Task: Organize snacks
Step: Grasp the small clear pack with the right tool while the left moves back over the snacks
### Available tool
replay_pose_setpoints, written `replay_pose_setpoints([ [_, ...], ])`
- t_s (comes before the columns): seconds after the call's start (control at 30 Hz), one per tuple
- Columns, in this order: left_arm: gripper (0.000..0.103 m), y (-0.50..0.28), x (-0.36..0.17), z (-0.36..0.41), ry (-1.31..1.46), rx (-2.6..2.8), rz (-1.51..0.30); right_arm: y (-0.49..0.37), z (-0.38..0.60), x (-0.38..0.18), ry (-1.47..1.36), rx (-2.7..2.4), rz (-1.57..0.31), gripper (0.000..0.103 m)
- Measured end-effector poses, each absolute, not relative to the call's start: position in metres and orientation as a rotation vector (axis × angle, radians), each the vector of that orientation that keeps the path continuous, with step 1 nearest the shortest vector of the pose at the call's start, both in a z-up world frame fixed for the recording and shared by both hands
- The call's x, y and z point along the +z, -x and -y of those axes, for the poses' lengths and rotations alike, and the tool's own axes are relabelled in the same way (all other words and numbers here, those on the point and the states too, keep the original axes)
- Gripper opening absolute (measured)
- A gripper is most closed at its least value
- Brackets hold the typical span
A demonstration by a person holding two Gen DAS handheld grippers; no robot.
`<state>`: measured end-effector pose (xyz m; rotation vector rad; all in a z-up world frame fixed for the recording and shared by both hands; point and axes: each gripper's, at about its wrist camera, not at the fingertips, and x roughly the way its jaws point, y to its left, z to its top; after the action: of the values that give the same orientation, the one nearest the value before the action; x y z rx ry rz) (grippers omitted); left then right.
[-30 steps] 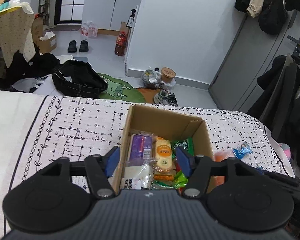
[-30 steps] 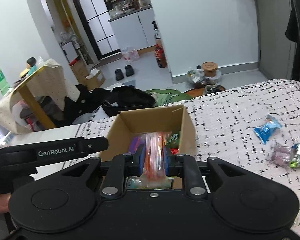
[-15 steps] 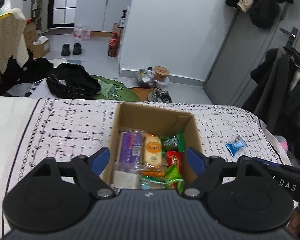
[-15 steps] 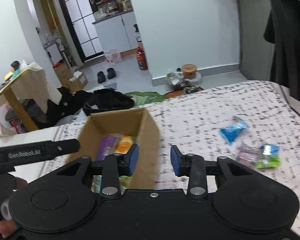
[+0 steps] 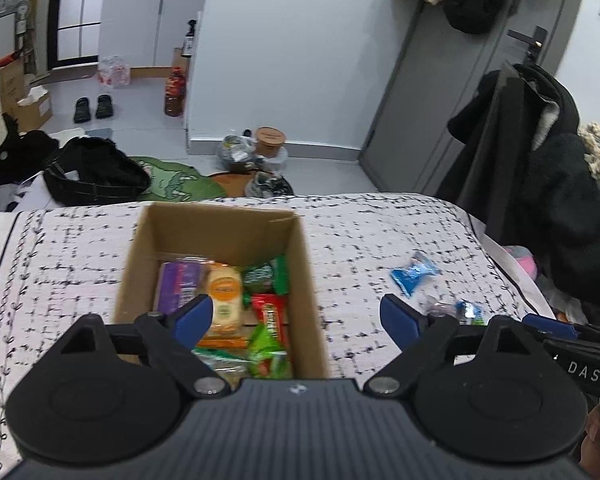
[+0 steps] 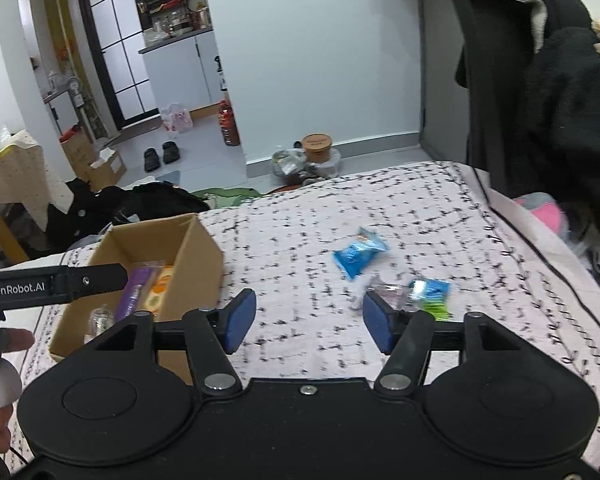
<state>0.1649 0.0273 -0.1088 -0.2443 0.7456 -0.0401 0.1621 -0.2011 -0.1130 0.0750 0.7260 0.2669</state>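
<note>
— Listing item one: cardboard box (image 5: 216,236), open-topped, standing on the patterned bedspread (image 6: 440,216). Contents?

— Purple packet (image 5: 175,285) and orange-yellow packet (image 5: 224,294) side by side along the left half; green packet (image 5: 265,275) toward the back right; red packet (image 5: 271,316) in front of it; a lighter green wrapper (image 5: 267,350) at the near end. All lie flat inside.

— Item two, snacks outside the box?

— Blue packet (image 6: 358,253) on the bedspread, well to the right of the box. Nearer the camera, a clear wrapper (image 6: 386,294) touching a blue-and-green packet (image 6: 430,294); both are blurred.

— Item three, left gripper (image 5: 296,318)?

— Fingers spread wide, holding nothing. It hangs above the near end of the box, the left pad over the box contents, the right pad over bare bedspread beside the box wall.

— Item four, right gripper (image 6: 309,322)?

— Fingers also spread wide and empty, over the bedspread between the box and the loose packets; the right pad sits just in front of the clear wrapper.

— Item five, surroundings?

— Dark coats (image 6: 540,92) hanging at the right; slippers (image 6: 159,155) on the floor beyond the bed.
</note>
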Motion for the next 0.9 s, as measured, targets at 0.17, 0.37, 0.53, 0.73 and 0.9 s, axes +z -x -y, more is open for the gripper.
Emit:
replay_pose_setpoints([
  [0.17, 0.090, -0.169, -0.109, -0.007, 0.218, -0.100, -0.740, -0.159, 0.218, -0.119, -0.066, 0.237, -0.743, 0.063],
  [0.37, 0.090, -0.174, -0.114, 0.015, 0.179, -0.153, -0.756, -0.153, 0.237, -0.125, -0.065, 0.208, -0.753, 0.063],
  [0.53, 0.090, -0.178, -0.118, 0.030, 0.166, -0.178, -0.765, -0.150, 0.247, -0.136, -0.069, 0.206, -0.777, 0.063],
  [0.73, 0.090, -0.179, -0.122, 0.043, 0.147, -0.206, -0.778, -0.152, 0.254, -0.156, -0.084, 0.207, -0.819, 0.062],
  [0.9, 0.090, -0.181, -0.130, 0.053, 0.132, -0.214, -0.802, -0.154, 0.255, -0.170, -0.088, 0.218, -0.851, 0.062],
])
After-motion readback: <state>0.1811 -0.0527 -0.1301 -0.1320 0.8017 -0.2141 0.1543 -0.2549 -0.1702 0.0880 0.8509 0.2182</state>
